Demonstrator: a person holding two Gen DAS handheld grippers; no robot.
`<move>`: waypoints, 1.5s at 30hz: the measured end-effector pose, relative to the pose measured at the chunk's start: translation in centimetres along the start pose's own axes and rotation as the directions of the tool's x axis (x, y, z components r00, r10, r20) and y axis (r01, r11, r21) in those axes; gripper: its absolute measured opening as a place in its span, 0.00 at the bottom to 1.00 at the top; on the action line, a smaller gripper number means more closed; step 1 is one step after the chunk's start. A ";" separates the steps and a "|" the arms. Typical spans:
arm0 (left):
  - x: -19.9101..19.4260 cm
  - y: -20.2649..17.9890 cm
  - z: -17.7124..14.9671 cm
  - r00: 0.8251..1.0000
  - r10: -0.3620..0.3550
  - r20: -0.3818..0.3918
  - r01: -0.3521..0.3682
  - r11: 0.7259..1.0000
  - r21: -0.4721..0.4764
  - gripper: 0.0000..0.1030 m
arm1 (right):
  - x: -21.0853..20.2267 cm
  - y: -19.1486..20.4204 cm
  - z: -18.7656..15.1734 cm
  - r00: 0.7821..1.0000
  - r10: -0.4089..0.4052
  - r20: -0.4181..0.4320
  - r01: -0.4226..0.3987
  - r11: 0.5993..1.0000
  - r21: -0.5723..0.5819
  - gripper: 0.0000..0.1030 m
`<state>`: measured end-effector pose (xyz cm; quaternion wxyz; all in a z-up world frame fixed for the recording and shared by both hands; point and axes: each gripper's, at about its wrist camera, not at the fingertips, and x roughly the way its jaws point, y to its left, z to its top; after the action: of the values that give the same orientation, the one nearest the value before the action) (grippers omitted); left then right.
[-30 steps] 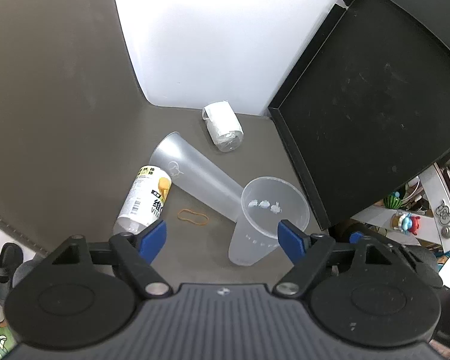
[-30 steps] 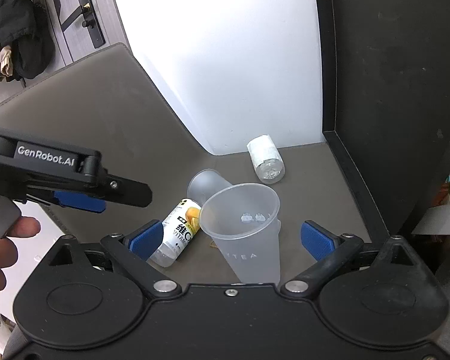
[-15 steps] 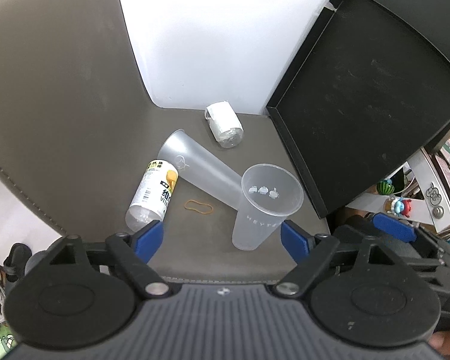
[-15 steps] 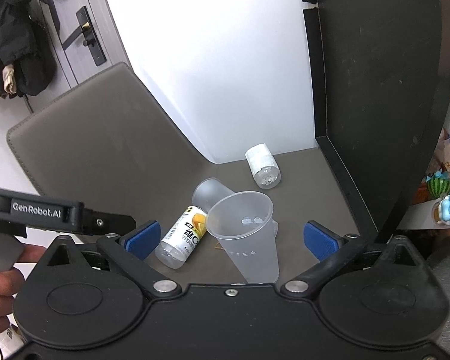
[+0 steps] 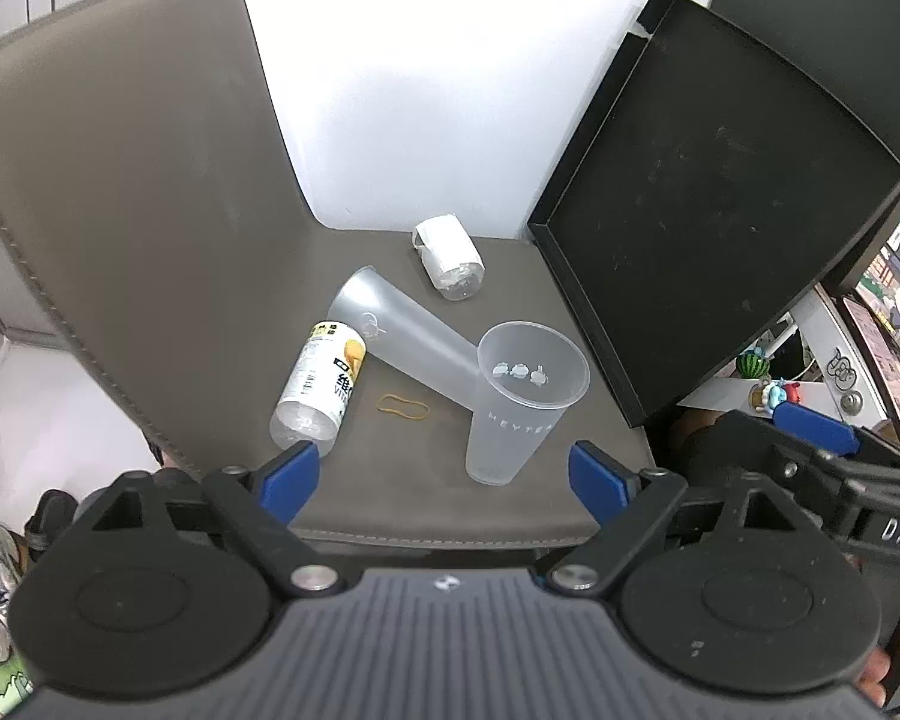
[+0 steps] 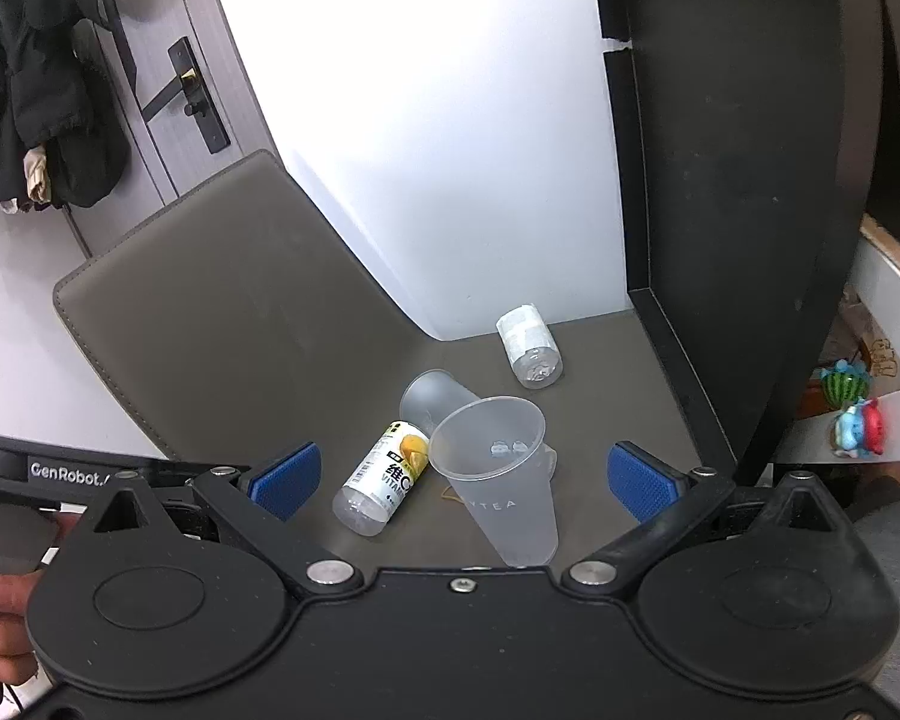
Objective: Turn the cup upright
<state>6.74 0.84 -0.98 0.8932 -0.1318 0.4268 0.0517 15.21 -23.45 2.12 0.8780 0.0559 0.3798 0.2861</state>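
A clear plastic cup point(image 5: 519, 414) stands upright, mouth up, on the grey seat point(image 5: 426, 498); it also shows in the right wrist view point(image 6: 504, 480). A second clear cup point(image 5: 402, 336) lies on its side behind it, also seen in the right wrist view point(image 6: 432, 399). My left gripper point(image 5: 444, 480) is open and empty, above and short of the upright cup. My right gripper point(image 6: 462, 474) is open and empty, with the upright cup seen between its blue pads point(image 6: 636, 480) but farther off.
A yellow-labelled bottle point(image 5: 324, 384) lies left of the cups. A small white-labelled bottle point(image 5: 450, 255) lies at the back. A rubber band point(image 5: 403, 407) lies on the seat. A black tray point(image 5: 708, 204) leans at the right. The seat's front edge is near.
Both grippers have drawn back and up from the upright cup, which now looks smaller and farther away. The cups and bottles have not moved.
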 end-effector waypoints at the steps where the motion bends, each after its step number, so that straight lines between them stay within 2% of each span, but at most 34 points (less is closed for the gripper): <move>1: -0.3 0.0 -0.1 1.000 0.003 0.003 -0.003 1.000 0.002 0.88 | -0.2 0.0 0.1 1.000 0.000 0.000 0.000 1.000 0.000 1.00; 24: -4.1 0.5 -3.4 1.000 0.030 0.000 -0.030 0.999 0.040 0.90 | -4.1 0.0 -0.7 0.999 0.026 -0.048 -0.026 1.000 0.003 1.00; 35: -4.4 0.7 -4.2 0.999 0.033 -0.025 -0.032 0.998 0.057 0.90 | -4.9 0.2 -0.9 0.996 0.052 -0.076 -0.053 0.998 -0.013 1.00; 45: -4.1 0.3 -3.9 0.999 0.032 -0.031 -0.030 0.996 0.079 0.90 | -4.4 0.5 -1.2 0.994 0.042 -0.106 -0.046 0.998 -0.039 1.00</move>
<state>1.17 0.10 -0.20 0.8899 -0.0908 0.4446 0.0466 11.79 -25.58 4.23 0.8512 0.0310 0.4180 0.3157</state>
